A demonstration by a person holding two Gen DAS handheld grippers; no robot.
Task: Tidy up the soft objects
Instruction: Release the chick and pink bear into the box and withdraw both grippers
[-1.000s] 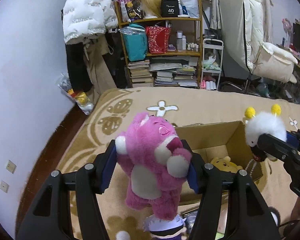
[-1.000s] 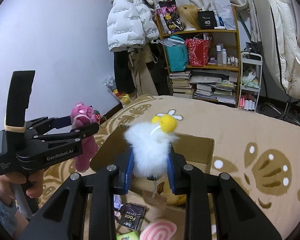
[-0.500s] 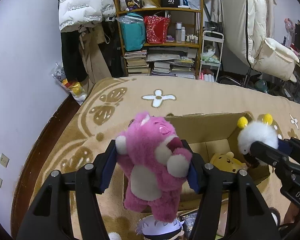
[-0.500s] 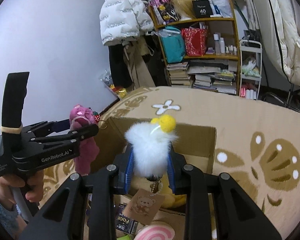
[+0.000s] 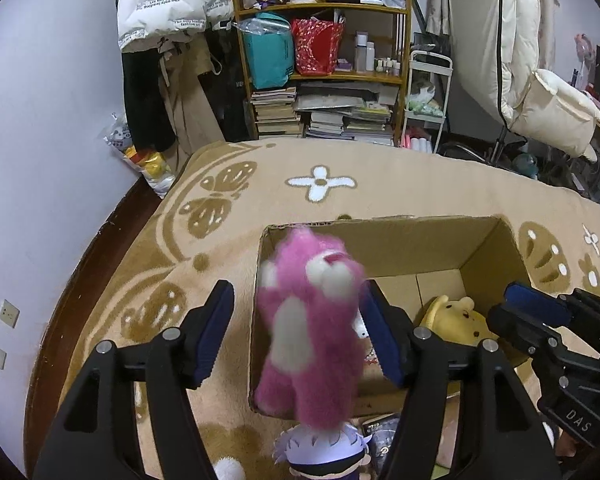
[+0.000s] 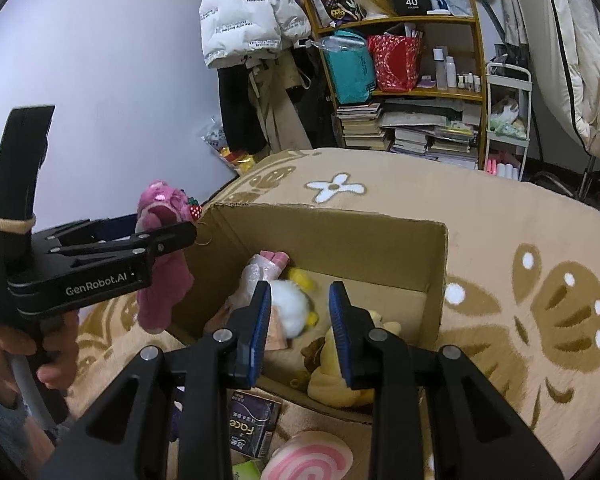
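While the left gripper hangs over the near left corner of the cardboard box, its jaws are opening. The pink plush bear is between them, blurred, and the left pad stands clear of it. The box sits on a tan patterned blanket with open room on its far side and right; a bare wall runs close along the left. The right gripper is over the box with its pads a narrow way apart and nothing between them. Below it, in the box, lie a blurred white fluffy toy, partly hidden by one finger, and a yellow bear. A pale-haired doll is cut off at the bottom edge.
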